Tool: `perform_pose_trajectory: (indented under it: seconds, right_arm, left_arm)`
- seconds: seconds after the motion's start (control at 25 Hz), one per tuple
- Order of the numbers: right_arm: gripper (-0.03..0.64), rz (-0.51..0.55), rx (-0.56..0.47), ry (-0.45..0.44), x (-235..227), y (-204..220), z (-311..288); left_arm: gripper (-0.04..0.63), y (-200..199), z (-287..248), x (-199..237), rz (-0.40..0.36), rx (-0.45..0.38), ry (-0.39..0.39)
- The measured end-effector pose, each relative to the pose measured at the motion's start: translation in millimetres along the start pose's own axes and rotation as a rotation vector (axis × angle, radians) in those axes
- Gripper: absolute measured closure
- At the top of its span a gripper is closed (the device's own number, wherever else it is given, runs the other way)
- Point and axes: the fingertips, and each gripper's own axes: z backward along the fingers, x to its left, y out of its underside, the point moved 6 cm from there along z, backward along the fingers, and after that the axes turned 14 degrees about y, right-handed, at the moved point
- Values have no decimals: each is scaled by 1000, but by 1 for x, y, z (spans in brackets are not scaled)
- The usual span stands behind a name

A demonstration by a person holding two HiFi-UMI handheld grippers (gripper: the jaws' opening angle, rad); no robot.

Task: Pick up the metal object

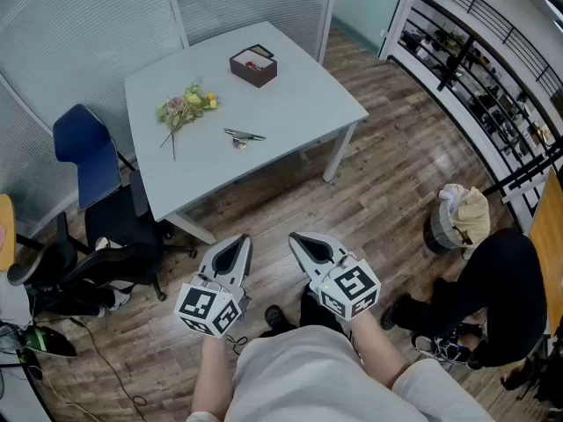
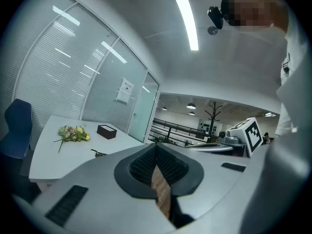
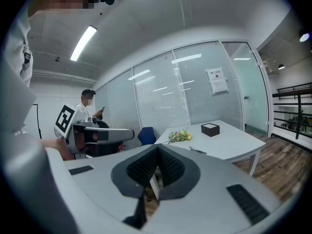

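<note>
A small metal object lies near the middle of the pale table, also seen far off as the metal object in the left gripper view and the metal object in the right gripper view. My left gripper and right gripper are held side by side close to my body, well short of the table. Both are shut with nothing between the jaws. The left gripper and right gripper each show their ribbed pads pressed together.
On the table also lie a flower bunch and a dark box. A blue chair stands at the table's left, a black chair nearer me. A person in black crouches at the right beside a bin. Metal railing runs along the right.
</note>
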Motion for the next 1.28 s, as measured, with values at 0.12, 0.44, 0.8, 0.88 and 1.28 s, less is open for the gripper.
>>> perform_pose_trajectory:
  seconds: [0.12,0.44,0.8,0.88,1.28]
  right_arm:
    - [614,3,-21,12,-1,-3,-4]
    - [614,0,-39,27,7,-7,-7]
    - [610,40,-32,26,17,-11,-12]
    - [609,34,-24,22,19,-7,-14]
    - [609,6,-7,18,8,-5,-33]
  left_arm:
    - [577,-4,1,3,-30,-22,-1]
    - [575,-2,10,2,-23,-34,3]
    - [575,-4,16,10,-39,-13,-28]
    - [575,0,18,11,-41,0,-30]
    - [575,4,9,24,-44,25,-35]
